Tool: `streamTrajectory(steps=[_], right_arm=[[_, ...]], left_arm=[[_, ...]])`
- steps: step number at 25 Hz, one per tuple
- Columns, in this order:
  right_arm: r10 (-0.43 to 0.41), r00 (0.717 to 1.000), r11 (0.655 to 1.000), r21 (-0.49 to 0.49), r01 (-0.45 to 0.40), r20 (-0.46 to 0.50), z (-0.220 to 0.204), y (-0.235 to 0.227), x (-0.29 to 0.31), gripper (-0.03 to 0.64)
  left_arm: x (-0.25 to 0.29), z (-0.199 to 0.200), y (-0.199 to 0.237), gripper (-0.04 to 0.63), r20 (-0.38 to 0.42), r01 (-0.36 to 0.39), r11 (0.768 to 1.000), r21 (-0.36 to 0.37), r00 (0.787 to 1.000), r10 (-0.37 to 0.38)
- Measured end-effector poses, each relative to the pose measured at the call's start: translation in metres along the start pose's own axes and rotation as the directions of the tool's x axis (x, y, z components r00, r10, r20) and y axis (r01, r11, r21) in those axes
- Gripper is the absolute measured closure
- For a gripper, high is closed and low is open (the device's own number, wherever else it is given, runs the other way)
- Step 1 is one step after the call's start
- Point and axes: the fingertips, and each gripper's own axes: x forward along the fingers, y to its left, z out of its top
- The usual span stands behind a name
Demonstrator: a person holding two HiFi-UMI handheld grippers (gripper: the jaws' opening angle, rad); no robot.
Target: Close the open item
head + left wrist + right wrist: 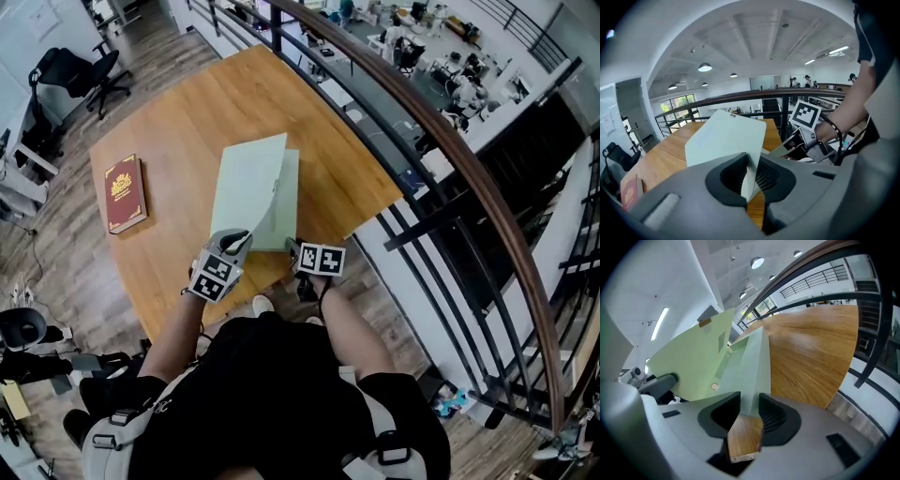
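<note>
1. We find a pale green folder (246,183) lying open at the near right part of the wooden surface (187,122), with its near right corner at the surface's edge.
2. The folder's cover (246,183) stands raised and tilted over on the left side. The lower leaf (290,192) lies flat to its right.
3. The left gripper (240,240) is at the cover's near edge. In the left gripper view its jaws (753,165) stand almost together, clamped on the thin edge of the cover (726,138).
4. The right gripper (294,249) is just beside the left one, at the near right corner of the lower leaf. In the right gripper view its jaws (750,401) stand close together with the edge of the lower leaf (752,366) filling the gap at their tips. We read this as clamped on the leaf. The surface's edge shows below, between the jaws.
5. The underside of the raised cover (693,357) fills the left of the right gripper view.
6. A dark red book (124,192) lies closed near the left edge of the surface, well apart from the folder.
7. A curved railing (422,103) runs past the right side of the surface. A black office chair (75,70) stands on the floor at far left.
</note>
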Motion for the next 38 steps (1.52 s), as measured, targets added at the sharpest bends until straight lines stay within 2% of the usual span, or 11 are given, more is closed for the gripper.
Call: streamTrajectory(steps=[12, 24, 31, 36, 38], right_arm=[[0.061, 0.997, 0.998, -0.019, -0.062, -0.053, -0.03, 0.02, -0.002, 0.488], [0.071, 0.995, 0.996, -0.051, -0.074, -0.069, -0.031, 0.021, -0.002, 0.488], [0.072, 0.995, 0.995, -0.059, -0.076, -0.074, -0.031, 0.021, -0.002, 0.486], [0.062, 0.995, 0.996, -0.063, -0.067, -0.077, -0.029, 0.022, -0.003, 0.486], [0.054, 0.996, 0.997, -0.051, -0.058, -0.076, -0.03, 0.023, -0.003, 0.486]], left_arm=[[0.036, -0.044, -0.035, 0.568, -0.172, 0.059, 0.995, 0.08, 0.984, -0.045], [0.063, -0.07, -0.047, 0.554, -0.315, 0.11, 0.986, 0.122, 0.947, -0.067], [0.07, -0.073, -0.051, 0.543, -0.403, 0.149, 0.978, 0.145, 0.912, -0.079], [0.072, -0.072, -0.052, 0.534, -0.483, 0.2, 0.97, 0.142, 0.869, -0.108], [0.072, -0.073, -0.052, 0.532, -0.502, 0.205, 0.969, 0.14, 0.858, -0.109]])
